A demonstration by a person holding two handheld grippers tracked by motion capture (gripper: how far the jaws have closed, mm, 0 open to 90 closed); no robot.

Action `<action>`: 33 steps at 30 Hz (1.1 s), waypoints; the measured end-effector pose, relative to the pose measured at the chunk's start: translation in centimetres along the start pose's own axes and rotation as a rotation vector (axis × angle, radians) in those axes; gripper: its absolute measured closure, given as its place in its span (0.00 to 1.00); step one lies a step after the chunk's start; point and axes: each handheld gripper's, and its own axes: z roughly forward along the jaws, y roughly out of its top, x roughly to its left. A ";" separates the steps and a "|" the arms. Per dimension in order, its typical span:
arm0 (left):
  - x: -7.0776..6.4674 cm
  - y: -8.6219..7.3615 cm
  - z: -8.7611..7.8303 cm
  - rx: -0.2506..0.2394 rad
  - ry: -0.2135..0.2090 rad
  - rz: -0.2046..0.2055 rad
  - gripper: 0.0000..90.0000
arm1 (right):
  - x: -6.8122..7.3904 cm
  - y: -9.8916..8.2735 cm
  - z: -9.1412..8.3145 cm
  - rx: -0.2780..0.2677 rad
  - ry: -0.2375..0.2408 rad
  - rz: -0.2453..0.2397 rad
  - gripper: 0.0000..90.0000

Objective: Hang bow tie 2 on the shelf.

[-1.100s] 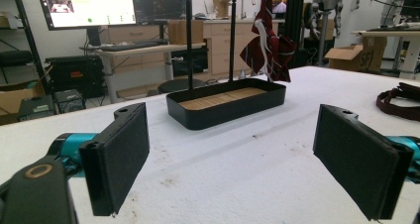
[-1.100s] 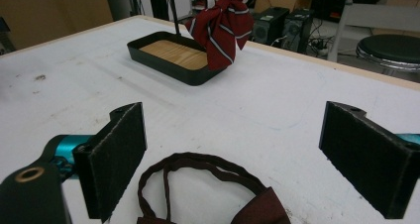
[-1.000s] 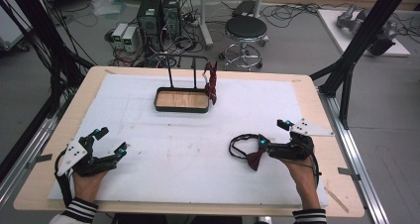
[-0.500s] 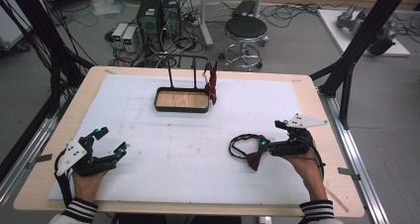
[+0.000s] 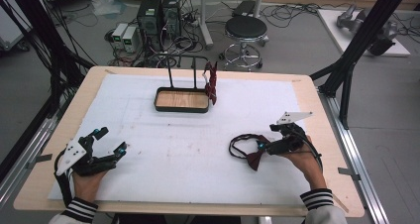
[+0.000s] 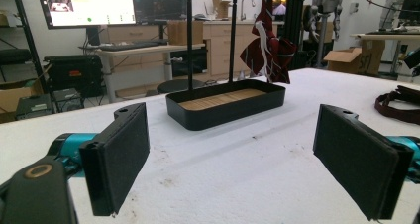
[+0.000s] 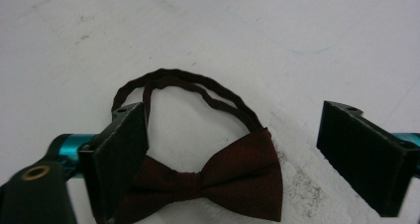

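A dark red bow tie (image 7: 218, 177) with a looped strap lies flat on the white mat (image 5: 198, 149) at the right. My right gripper (image 5: 261, 148) hovers over it, open, jaws straddling the bow (image 5: 255, 158). The strap loop (image 5: 241, 141) reaches left of it. At the back stands a black tray with a wooden floor (image 5: 181, 99) and a rack above it; another dark red bow tie (image 5: 212, 82) hangs from the rack's right end (image 6: 268, 48). My left gripper (image 5: 111, 140) rests open near the front left, empty (image 6: 233, 154).
The wooden table edge (image 5: 327, 120) frames the mat. Black frame posts (image 5: 354, 50) rise at the right and left. A stool (image 5: 246, 28) and computer boxes (image 5: 158, 16) stand on the floor behind the table.
The right gripper has tilted and shifted slightly over the bow tie, its grey plate now raised. The left gripper has stayed put.
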 end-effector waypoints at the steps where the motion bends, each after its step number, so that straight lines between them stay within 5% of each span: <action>1: 0.0 0.0 0.0 0.000 0.000 0.000 0.16 | -0.1 0.0 0.1 0.013 0.003 -0.001 0.15; 17: 0.0 0.0 0.0 -0.004 0.001 -0.009 0.16 | -1.3 0.8 1.7 0.174 0.022 0.040 0.26; 33: 0.0 0.0 0.0 -0.004 0.001 -0.008 0.16 | -2.1 0.5 3.2 0.259 0.023 0.110 0.37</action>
